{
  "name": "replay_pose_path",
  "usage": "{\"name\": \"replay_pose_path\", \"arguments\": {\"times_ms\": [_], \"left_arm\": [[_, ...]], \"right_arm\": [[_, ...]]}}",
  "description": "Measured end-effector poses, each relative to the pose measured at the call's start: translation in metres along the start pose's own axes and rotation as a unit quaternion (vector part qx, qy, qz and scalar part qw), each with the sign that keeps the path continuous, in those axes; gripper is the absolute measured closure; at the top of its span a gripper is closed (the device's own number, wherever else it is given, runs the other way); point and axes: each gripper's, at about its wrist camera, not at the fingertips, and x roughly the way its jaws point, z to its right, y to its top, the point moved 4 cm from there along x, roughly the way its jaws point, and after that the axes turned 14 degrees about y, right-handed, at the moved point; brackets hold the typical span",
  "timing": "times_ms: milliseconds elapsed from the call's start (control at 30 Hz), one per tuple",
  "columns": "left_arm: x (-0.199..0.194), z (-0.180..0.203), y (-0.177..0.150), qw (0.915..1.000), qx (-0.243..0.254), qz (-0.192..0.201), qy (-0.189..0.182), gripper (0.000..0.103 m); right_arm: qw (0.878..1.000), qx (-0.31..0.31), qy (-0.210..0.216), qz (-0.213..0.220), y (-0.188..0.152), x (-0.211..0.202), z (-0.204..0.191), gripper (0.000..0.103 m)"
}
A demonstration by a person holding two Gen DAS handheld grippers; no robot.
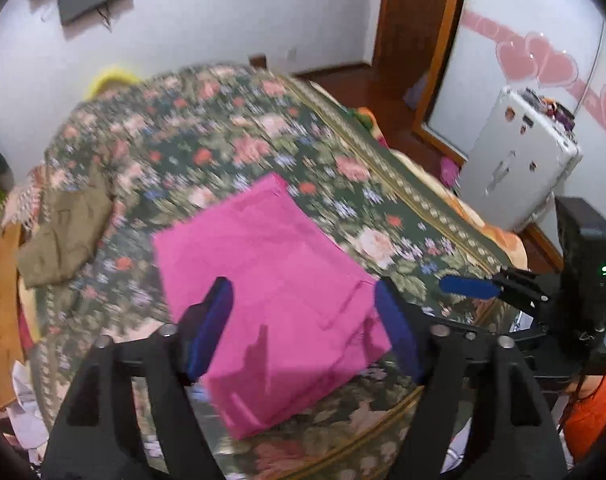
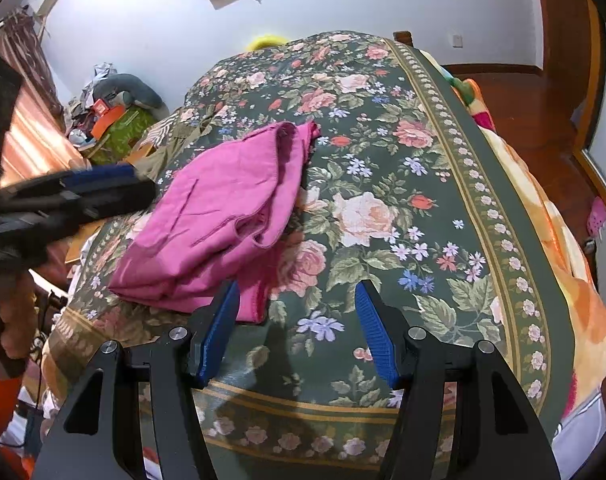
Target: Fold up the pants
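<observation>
From my left gripper (image 1: 303, 320) the jaws stand apart with nothing between them, hovering over the pink pants (image 1: 271, 292). The pants lie folded into a compact squarish bundle on the bed's floral bedspread (image 1: 223, 140), filling the middle of my left view, edges mostly straight with a seam showing near 4 o'clock. My right gripper (image 2: 297, 328) is also spread wide and empty, just beside the bundle's near corner, which sits at 10 o'clock from its fingertips. In the right view the layers look stacked, the top one rumpled, with the far end (image 2: 299, 136) bunched and open. At 9 o'clock in the left view an olive garment (image 1: 67, 232) lies farther off. A silver case (image 1: 519, 160) stands at 2 o'clock.
</observation>
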Motion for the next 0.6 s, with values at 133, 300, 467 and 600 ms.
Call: {"name": "replay_pose_path", "arguments": {"times_ms": [133,300,467,600], "left_arm": [[0.007,-0.033,-0.006,0.9989,-0.006,-0.008,0.046,0.025],[0.041,-0.053,-0.042,0.9952,-0.001,-0.069,0.069,0.025],[0.058,-0.065,-0.073,0.9929,-0.013,-0.1,0.063,0.025],[0.051,-0.083,-0.062,0.9935,-0.027,-0.082,0.075,0.025]], "right_arm": [[1.0,-0.014,0.012,-0.002,0.006,0.003,-0.014,0.047],[0.999,-0.041,0.024,0.005,0.019,0.011,-0.034,0.047],[0.998,-0.045,0.045,-0.008,0.026,0.035,-0.045,0.047],[0.998,-0.055,0.028,-0.027,0.023,0.053,-0.041,0.047]]}}
